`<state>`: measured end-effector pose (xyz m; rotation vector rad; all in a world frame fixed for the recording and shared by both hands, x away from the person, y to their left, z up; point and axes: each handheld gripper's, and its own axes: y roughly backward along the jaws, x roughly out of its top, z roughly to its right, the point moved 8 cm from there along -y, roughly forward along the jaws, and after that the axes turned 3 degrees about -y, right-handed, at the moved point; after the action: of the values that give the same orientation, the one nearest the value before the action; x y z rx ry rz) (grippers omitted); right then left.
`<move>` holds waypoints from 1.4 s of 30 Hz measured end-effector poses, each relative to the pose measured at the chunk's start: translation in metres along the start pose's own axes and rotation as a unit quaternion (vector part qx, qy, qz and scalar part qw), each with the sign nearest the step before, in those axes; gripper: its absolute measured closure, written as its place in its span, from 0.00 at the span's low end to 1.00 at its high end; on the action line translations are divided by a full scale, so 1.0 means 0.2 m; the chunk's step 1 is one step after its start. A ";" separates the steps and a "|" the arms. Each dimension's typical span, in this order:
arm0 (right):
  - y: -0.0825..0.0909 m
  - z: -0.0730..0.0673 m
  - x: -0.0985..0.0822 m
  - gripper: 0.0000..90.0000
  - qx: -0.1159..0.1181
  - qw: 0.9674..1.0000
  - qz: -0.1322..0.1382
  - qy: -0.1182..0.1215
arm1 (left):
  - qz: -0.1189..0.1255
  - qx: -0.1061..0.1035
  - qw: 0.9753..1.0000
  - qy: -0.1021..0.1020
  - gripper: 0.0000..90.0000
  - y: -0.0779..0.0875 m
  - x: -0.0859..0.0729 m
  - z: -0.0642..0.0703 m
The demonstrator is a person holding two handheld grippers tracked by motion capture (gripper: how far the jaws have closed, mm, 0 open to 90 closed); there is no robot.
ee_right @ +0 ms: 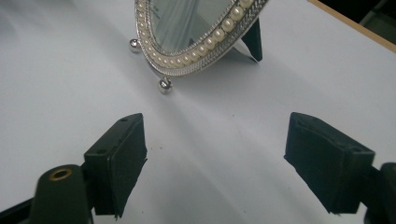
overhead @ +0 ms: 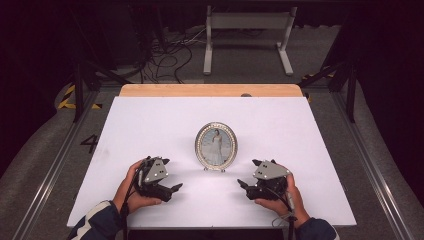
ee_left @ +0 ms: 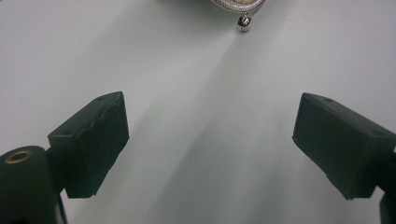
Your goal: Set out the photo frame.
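An oval picture frame (overhead: 216,146) with a pearl-beaded silver rim stands upright on small ball feet in the middle of the white table (overhead: 150,120). A person's hands hold both grippers low near the front edge, one on each side of it. My left gripper (overhead: 172,175) sits to the frame's left, open, with nothing between its jaws. My right gripper (overhead: 248,173) sits to its right, also open and empty. In the left gripper view my left gripper (ee_left: 210,121) has the frame's lower rim (ee_left: 238,3) ahead at the top edge. In the right gripper view the frame (ee_right: 201,32) stands just beyond my right gripper (ee_right: 217,135).
A wooden strip (overhead: 210,90) borders the table's far edge. Beyond it on the floor stand a white-legged stand (overhead: 247,35) and loose cables (overhead: 165,55). Metal rails (overhead: 55,160) run along both sides of the table.
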<state>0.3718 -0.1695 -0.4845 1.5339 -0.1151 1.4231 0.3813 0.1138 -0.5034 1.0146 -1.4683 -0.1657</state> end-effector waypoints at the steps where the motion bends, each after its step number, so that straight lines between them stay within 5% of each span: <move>1: 0.00 0.01 -0.01 0.23 -0.002 1.000 -0.001 -0.003 | 0.002 0.002 1.000 0.001 0.11 0.01 -0.01 0.00; 20: 0.06 0.06 -0.10 0.20 -0.018 1.000 -0.002 -0.021 | 0.021 0.009 0.998 0.054 0.06 0.17 -0.17 -0.02; 42: 0.06 0.04 -0.08 0.20 -0.030 1.000 0.003 -0.006 | 0.013 0.026 0.999 0.042 0.06 0.17 -0.18 -0.03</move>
<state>0.3649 -0.1895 -0.4890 1.4939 -0.1690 1.4033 0.3636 0.1595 -0.5062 1.0323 -1.4149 -0.0669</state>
